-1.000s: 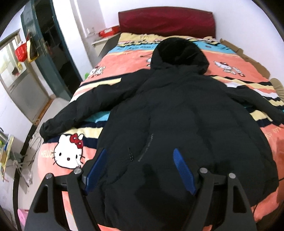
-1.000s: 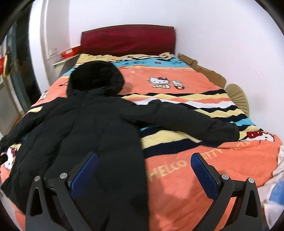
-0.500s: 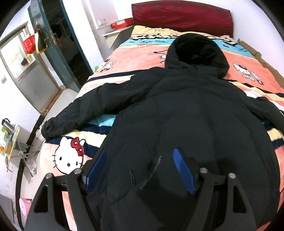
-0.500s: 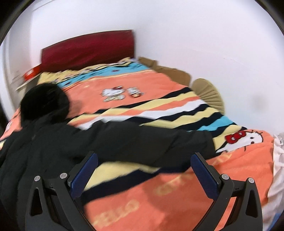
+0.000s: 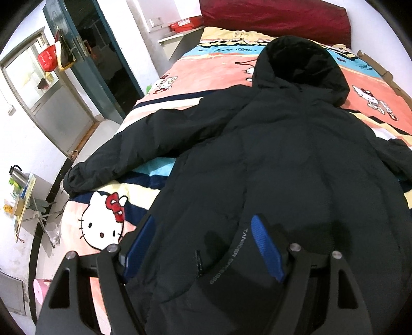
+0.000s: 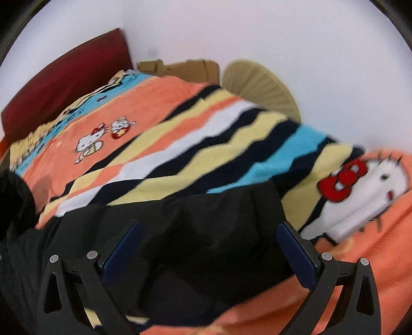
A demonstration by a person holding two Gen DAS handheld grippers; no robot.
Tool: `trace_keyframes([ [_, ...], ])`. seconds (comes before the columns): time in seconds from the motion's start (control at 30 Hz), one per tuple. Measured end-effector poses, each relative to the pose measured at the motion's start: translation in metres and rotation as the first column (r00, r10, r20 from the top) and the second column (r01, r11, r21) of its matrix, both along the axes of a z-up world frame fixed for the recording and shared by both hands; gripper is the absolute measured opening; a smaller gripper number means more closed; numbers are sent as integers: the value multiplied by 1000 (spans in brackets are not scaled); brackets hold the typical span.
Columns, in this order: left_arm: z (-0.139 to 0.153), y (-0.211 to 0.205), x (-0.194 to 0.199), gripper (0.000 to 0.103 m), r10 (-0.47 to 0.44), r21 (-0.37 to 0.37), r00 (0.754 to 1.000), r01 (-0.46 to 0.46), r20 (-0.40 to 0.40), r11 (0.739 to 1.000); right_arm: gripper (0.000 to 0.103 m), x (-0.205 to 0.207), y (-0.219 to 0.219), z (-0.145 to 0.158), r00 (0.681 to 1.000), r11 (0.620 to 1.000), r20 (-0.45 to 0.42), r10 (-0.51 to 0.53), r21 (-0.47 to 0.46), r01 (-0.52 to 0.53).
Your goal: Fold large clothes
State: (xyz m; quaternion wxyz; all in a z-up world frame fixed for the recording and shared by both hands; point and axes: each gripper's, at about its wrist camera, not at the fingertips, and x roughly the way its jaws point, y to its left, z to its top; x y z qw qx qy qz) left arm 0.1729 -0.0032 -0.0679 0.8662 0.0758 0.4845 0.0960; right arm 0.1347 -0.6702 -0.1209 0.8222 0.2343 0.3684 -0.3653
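Handling: judging by the quilted puffs, you have a soft, bulky black hooded puffer coat [image 5: 296, 159]; expect it to be light for its size, springy, and its smooth shell likely to slide on itself.
Coat position: it lies spread flat on the bed's Hello Kitty blanket [image 5: 103, 221], hood [image 5: 300, 61] toward the dark red headboard [image 5: 278, 15], hem toward the foot edge nearest you, one sleeve reaching to each side edge.
Left gripper: your left gripper [image 5: 203, 247] hangs over the lower body of the coat near the hem, blue pads spread wide, pinching nothing; whether it touches the fabric you cannot tell.
Right gripper: your right gripper [image 6: 209, 253] sits over the right sleeve [image 6: 195, 219] close to its cuff, fingers wide apart, fabric between them but not clamped.
Where to grip: take the sleeve at the cuff, where the padding looks thinner, and bite deep; a shallow pinch will probably slip off the puff.
Left view only: the whole body, hood, left sleeve [image 5: 134, 154], pocket lettering, and the open doorway [image 5: 103, 59] beyond the bed's left edge.
Right view only: the right cuff, the cardboard [image 6: 177, 68] and straw fan [image 6: 260, 85] along the wall-side edge; this picture is blurred, so fine detail is lost.
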Motion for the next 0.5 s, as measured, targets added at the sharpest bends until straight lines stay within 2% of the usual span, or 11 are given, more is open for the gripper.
trace_keyframes([
  [0.17,0,0,-1,76,1,-2,1000,-1,-5,1000,101,-3,-27,-25,999,993,4,-52,107,51],
  [0.23,0,0,-2,76,-3,-7,1000,3,-7,1000,90,-6,-34,-33,998,987,7,-70,147,68],
  [0.3,0,0,-2,76,-5,-9,1000,5,-7,1000,64,-9,-39,-41,996,977,18,-84,197,79],
  [0.33,0,1,-3,76,-5,-13,1000,5,-7,1000,59,-10,-40,-43,996,974,27,-84,214,76],
  [0.4,1,4,-4,76,-3,-24,1000,2,-3,1000,42,-13,-40,-41,996,973,54,-73,224,59],
  [0.5,4,8,-7,76,3,-31,1000,-2,10,1000,31,-9,-35,-36,997,977,64,-44,211,29],
])
